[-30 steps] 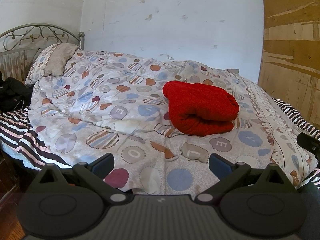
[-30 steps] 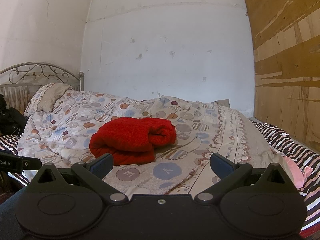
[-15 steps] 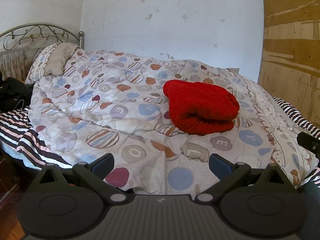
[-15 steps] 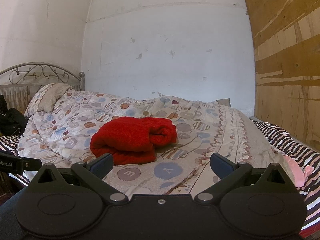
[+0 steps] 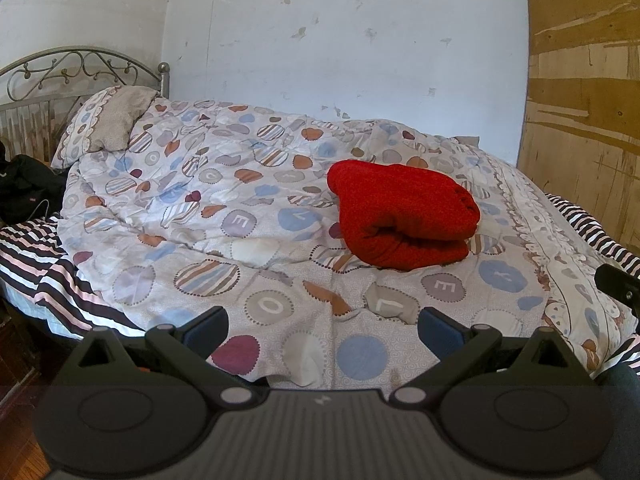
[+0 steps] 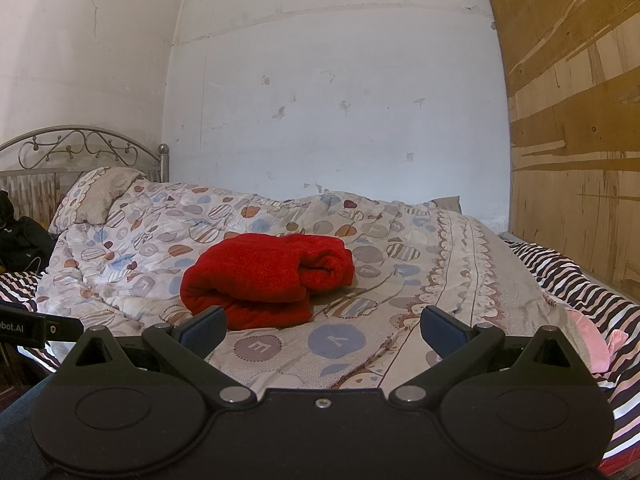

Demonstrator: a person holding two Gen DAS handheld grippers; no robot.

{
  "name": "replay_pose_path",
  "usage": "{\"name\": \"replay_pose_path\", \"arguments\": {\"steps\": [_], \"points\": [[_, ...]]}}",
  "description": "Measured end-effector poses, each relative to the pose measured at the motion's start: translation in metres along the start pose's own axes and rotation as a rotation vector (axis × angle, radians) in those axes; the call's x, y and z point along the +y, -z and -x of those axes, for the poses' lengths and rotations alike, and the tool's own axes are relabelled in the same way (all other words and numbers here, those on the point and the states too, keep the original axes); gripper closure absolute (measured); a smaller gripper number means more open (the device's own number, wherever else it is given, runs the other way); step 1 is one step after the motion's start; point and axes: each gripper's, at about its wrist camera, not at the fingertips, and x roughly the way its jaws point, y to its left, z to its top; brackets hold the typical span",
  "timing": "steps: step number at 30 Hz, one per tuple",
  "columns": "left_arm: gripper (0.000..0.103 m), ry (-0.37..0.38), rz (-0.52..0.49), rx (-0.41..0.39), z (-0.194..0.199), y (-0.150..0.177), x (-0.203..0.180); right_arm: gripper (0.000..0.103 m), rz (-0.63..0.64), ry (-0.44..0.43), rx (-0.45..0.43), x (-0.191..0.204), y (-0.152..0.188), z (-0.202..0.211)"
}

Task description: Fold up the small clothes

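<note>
The left tongs (image 5: 322, 330) are spread wide, the two blue-padded fingers (image 5: 206, 328) far apart with nothing between them, pointing level and forward. The right tongs (image 6: 324, 328) are spread just as wide and hold nothing, their fingers (image 6: 442, 328) likewise level and forward. The two sit side by side: a dark edge of the right one shows at the right border of the left wrist view, and the left one's black body at the left border of the right wrist view.

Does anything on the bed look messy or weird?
Not really. The red garment lies folded in a bundle on the rumpled patterned quilt. Both grippers are open, touching nothing. The wall paint is chipped.
</note>
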Motion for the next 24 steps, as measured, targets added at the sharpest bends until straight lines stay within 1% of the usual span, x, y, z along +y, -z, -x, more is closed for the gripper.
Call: {"name": "replay_pose_path", "arguments": {"steps": [24], "points": [[0.000, -0.002, 0.003, 0.000, 0.0007, 0.0007, 0.0014, 0.000, -0.001, 0.000, 0.002, 0.0006, 0.0001, -0.0003]]}}
